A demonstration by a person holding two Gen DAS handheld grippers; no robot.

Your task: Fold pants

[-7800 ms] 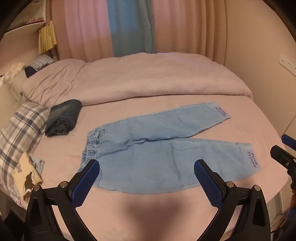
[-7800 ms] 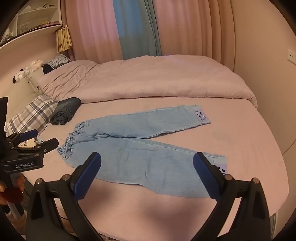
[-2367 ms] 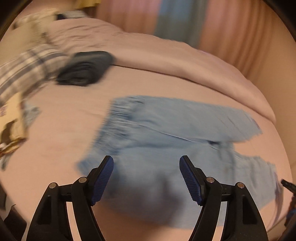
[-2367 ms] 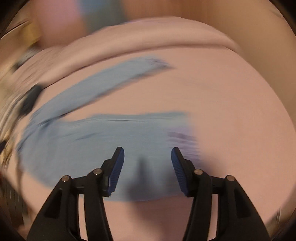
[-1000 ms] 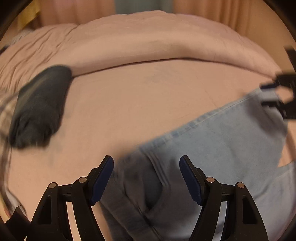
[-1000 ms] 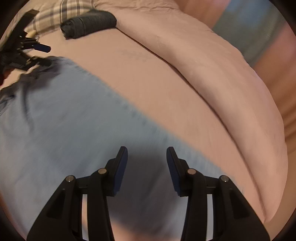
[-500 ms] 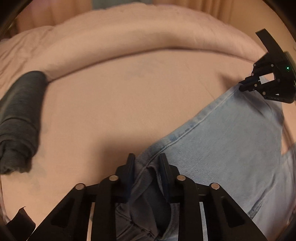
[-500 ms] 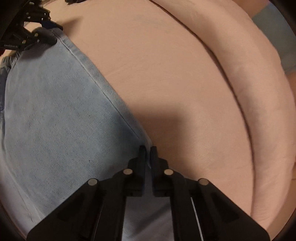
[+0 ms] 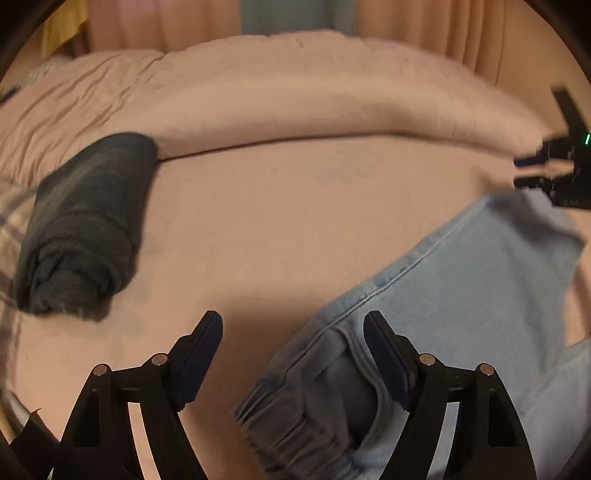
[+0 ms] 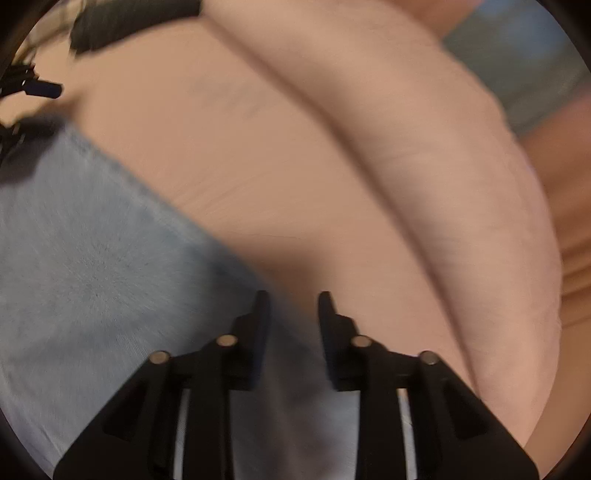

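Left gripper (image 9: 293,332): jaws just opened, wide apart, nothing pinched. Between and under its fingers (image 9: 384,354) the gathered waistband of the light blue pants (image 9: 461,295), lying free on the pink bed sheet (image 9: 277,221). Right gripper (image 10: 293,314): jaws just parted again, a narrow gap, empty; pants leg just left of the left finger, bare sheet ahead. Farther left from the left fingers, a rolled dark garment (image 9: 81,229). Beyond, a long pink duvet fold (image 9: 295,96), then curtains (image 9: 166,26), blurred.
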